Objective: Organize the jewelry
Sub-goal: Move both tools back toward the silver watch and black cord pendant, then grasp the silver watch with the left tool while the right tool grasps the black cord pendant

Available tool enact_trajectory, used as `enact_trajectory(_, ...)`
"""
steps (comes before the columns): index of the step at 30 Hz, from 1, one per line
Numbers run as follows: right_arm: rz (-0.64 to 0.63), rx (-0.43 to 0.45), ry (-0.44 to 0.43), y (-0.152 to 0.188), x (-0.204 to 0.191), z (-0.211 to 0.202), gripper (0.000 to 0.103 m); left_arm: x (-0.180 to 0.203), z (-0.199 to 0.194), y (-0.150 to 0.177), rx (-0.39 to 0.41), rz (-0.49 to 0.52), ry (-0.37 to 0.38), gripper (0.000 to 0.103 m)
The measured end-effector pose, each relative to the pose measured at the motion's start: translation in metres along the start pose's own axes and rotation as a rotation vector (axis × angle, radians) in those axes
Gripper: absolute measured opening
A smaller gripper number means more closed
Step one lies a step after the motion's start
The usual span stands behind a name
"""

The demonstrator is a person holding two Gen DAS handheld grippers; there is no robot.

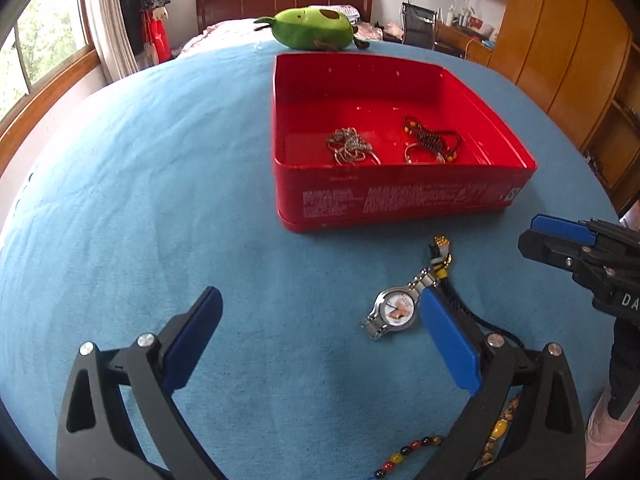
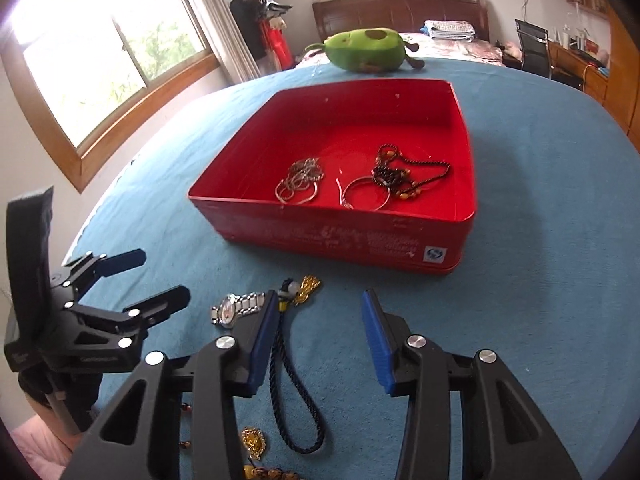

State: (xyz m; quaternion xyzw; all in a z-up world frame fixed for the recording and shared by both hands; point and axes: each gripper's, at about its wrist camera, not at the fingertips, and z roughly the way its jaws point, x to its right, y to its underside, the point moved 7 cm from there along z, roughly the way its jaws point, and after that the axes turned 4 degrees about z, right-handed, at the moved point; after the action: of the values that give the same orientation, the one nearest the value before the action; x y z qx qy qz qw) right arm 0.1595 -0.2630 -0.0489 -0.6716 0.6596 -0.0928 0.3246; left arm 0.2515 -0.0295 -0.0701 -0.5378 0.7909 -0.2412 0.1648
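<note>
An open red tin (image 1: 400,168) (image 2: 320,205) stands on the blue cloth. It holds a silver chain (image 1: 350,146) (image 2: 300,182) and a dark beaded bracelet (image 1: 430,136) (image 2: 400,176). In front of it lie a silver watch (image 1: 394,312) (image 2: 236,308) and a dark cord with a gold charm (image 1: 440,256) (image 2: 296,380). My left gripper (image 1: 320,308) is open wide, with the watch on the cloth just inside its right finger. My right gripper (image 2: 320,300) is partly open over the cloth. The cord runs beside its left finger, untouched by the pads.
A green avocado plush (image 1: 312,28) (image 2: 368,54) sits behind the tin. A string of coloured beads (image 1: 404,450) and a gold pendant (image 2: 254,440) lie near the front edge. Each gripper shows in the other's view: right gripper (image 1: 560,240), left gripper (image 2: 132,280).
</note>
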Motion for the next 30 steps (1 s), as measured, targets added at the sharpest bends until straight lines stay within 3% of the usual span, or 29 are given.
enact_trajectory(21,0.008,-0.033,0.007,0.005,0.008,0.016,0.043,0.033,0.035,0.014,-0.051,0.139,0.022,0.097)
enact_trajectory(22,0.008,-0.035,0.009,0.005,0.008,0.017,0.043,0.034,0.037,0.014,-0.056,0.141,0.023,0.095)
enact_trajectory(23,0.009,-0.037,0.011,0.006,0.008,0.018,0.043,0.035,0.040,0.016,-0.068,0.143,0.028,0.084)
enact_trajectory(24,0.010,-0.039,0.011,0.006,0.009,0.019,0.043,0.035,0.043,0.017,-0.079,0.145,0.026,0.078)
enact_trajectory(28,0.007,-0.040,0.010,0.007,0.008,0.021,0.043,0.036,0.041,0.018,-0.071,0.157,0.026,0.074)
enact_trajectory(30,0.004,-0.044,0.008,0.008,0.007,0.023,0.043,0.038,0.039,0.018,-0.066,0.164,0.034,0.064)
